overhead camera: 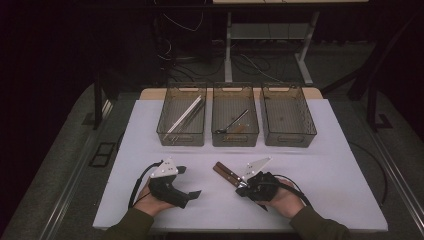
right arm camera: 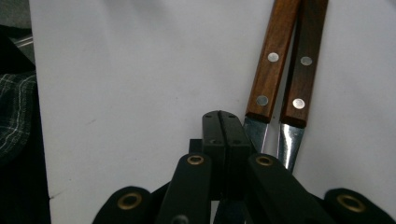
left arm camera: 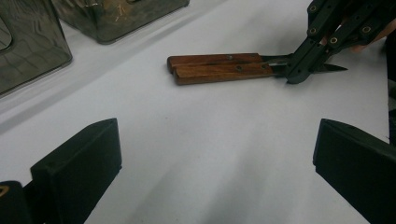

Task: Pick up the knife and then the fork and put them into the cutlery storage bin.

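Observation:
Two knives with brown wooden handles (overhead camera: 226, 173) lie side by side on the white table (overhead camera: 320, 175), handles pointing away to the left. My right gripper (overhead camera: 241, 186) is shut, its jaws pressed together and resting on the blades just behind the handles. In the right gripper view, the gripper (right arm camera: 221, 128) sits left of the two steel blades (right arm camera: 289, 140), which run under its linkage. The left gripper view shows the knives (left arm camera: 219, 67) ahead, with the right gripper (left arm camera: 295, 76) on their blades. My left gripper (overhead camera: 187, 182) (left arm camera: 215, 177) stands open near the front left, nothing between its jaws.
Three clear bins stand in a row at the back. The left bin (overhead camera: 182, 137) holds long pale sticks, the middle bin (overhead camera: 235, 138) holds dark utensils, and the right bin (overhead camera: 289, 138) looks empty. The table's front edge is just behind both hands.

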### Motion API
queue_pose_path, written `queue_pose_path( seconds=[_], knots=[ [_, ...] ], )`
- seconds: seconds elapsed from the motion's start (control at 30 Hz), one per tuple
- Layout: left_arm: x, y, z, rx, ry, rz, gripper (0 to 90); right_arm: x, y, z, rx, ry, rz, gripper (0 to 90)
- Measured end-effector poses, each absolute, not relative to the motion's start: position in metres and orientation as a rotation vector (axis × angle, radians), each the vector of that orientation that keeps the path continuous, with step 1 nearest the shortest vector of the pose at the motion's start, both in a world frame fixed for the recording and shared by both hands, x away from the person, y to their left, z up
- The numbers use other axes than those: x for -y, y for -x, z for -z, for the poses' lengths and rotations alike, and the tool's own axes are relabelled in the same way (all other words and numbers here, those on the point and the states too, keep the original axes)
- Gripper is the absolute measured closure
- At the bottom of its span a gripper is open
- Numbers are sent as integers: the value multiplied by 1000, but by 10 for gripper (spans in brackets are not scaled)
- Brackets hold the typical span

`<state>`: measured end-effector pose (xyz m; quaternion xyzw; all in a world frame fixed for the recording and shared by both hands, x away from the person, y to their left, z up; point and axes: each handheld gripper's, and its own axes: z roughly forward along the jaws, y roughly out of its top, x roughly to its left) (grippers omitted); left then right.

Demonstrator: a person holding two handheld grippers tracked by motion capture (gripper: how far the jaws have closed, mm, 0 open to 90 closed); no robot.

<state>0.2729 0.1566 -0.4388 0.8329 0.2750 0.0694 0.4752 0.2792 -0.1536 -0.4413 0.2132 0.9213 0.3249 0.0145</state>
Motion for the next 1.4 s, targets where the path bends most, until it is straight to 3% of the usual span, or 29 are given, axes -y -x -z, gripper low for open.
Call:
queue_pose_path(
  seconds=[0.77,1.0,1.23,1.4],
  knots=[
    [-158,-272,439,-655,-2026,-176,0,162,-285,440,-2821,-631,-949,899],
    [-161,-273,438,-642,-2020,-189,0,169,-292,425,-2813,-659,-1047,730],
    [-161,-272,439,-645,-2036,-204,0,164,-312,415,-2828,-681,-1018,625],
    [-160,-272,440,-642,-2037,-200,0,151,-324,418,-2880,-642,-904,640]
  ],
)
